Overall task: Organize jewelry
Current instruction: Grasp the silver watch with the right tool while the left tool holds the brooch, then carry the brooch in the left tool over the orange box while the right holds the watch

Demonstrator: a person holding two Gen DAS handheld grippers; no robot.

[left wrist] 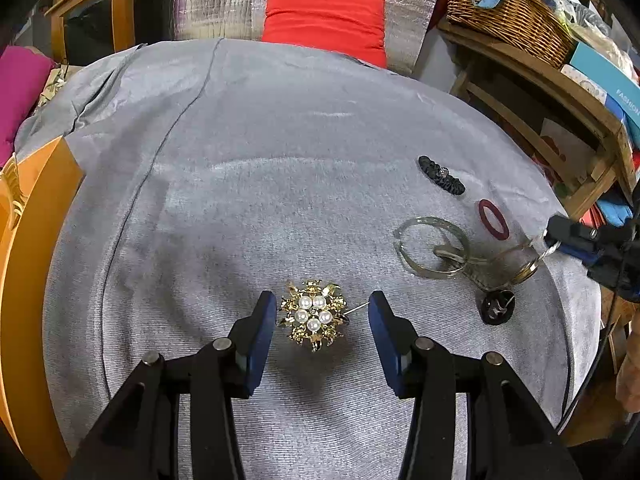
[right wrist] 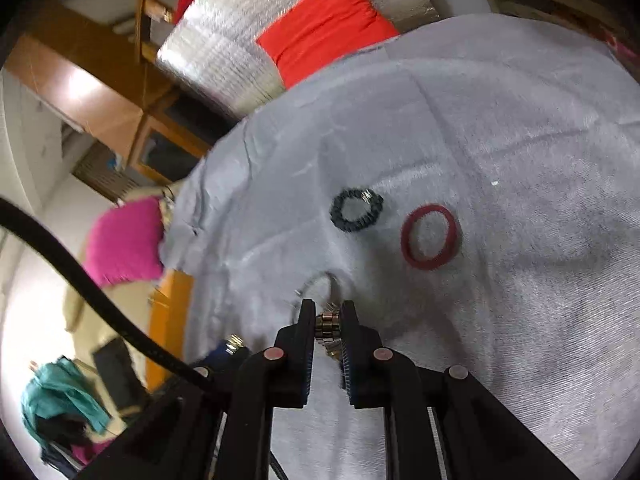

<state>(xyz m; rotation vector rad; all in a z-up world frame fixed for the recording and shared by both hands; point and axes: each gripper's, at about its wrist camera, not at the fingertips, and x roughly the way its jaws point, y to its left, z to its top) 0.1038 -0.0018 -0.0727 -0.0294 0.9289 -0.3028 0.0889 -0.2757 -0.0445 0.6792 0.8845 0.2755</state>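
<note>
Two tools working: left tool (left wrist: 322, 316) is sitting released astride the pearl brooch (left wrist: 314, 315) on the grey desk (left wrist: 240, 200), pin pointing right, while right tool (right wrist: 327, 322) is gripping a metal bracelet (right wrist: 328, 326) near the clear bangle (left wrist: 432, 248).

Red cushion (left wrist: 326, 20), wicker basket (left wrist: 508, 16), pink cushion (right wrist: 124, 240), wooden cabinet (left wrist: 94, 20)

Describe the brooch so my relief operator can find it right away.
On the grey cloth covering the table, look between the fingers of the left gripper. The brooch lies there: gold leaves around five white pearls, a thin pin sticking out. The neighbouring rings and bands are plain loops.
</note>
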